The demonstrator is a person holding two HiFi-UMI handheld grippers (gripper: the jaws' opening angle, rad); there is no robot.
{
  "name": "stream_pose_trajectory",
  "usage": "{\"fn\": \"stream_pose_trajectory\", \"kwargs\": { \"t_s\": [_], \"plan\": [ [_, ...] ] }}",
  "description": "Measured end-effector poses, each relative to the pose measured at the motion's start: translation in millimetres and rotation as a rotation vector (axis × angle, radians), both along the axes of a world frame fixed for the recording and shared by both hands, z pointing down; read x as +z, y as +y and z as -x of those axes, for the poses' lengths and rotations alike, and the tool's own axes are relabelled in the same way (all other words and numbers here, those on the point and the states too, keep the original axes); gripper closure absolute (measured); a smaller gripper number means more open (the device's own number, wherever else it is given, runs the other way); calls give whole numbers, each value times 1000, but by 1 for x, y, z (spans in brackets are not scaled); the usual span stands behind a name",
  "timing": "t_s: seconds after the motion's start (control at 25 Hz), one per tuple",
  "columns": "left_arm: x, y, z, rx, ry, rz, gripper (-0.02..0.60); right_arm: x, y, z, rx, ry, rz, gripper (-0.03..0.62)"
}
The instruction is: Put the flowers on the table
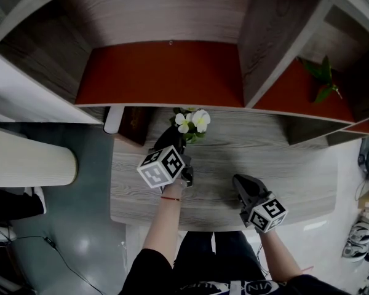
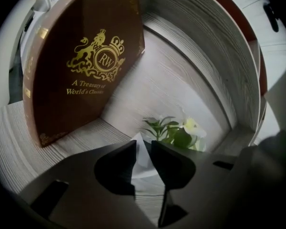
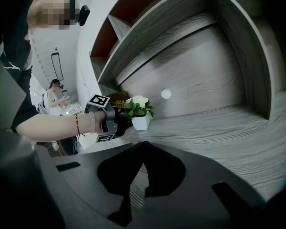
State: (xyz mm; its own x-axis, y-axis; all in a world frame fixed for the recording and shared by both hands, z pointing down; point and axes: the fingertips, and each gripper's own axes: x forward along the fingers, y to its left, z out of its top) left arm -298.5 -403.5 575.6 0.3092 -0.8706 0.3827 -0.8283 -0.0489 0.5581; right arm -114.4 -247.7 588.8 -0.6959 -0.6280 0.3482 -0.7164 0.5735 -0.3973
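White flowers with green leaves in a small white pot (image 1: pixel 192 123) stand at the back of the wooden table (image 1: pixel 295 171), just under the shelf edge. My left gripper (image 1: pixel 174 141) reaches the pot from the front left. In the left gripper view its jaws stand nearly together, with a corner of the pot (image 2: pixel 142 152) pinched between them and the blooms (image 2: pixel 190 128) behind. The right gripper view shows the pot (image 3: pixel 141 122) resting on the tabletop with the left gripper (image 3: pixel 118 123) at its side. My right gripper (image 1: pixel 246 188) hovers over the table's front right, shut and empty (image 3: pixel 142 144).
A brown hardback book (image 2: pixel 86 61) stands upright left of the flowers (image 1: pixel 135 123). Above the table are shelf bays with red backs (image 1: pixel 160 72); the right bay holds a green plant (image 1: pixel 323 78). A cream cylinder (image 1: pixel 31 158) stands on the floor at left. A person (image 3: pixel 55 97) stands in the background.
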Motion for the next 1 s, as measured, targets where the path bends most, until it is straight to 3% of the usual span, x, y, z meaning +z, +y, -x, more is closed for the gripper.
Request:
{"fn": "stream_pose_trajectory", "kwargs": {
  "t_s": [0.8, 1.0],
  "plan": [
    [3, 27, -1, -10, 68, 28, 492, -7, 10, 2, -25, -3, -19, 583],
    [5, 39, 2, -23, 35, 33, 492, -7, 15, 0, -28, -6, -21, 582]
  ]
}}
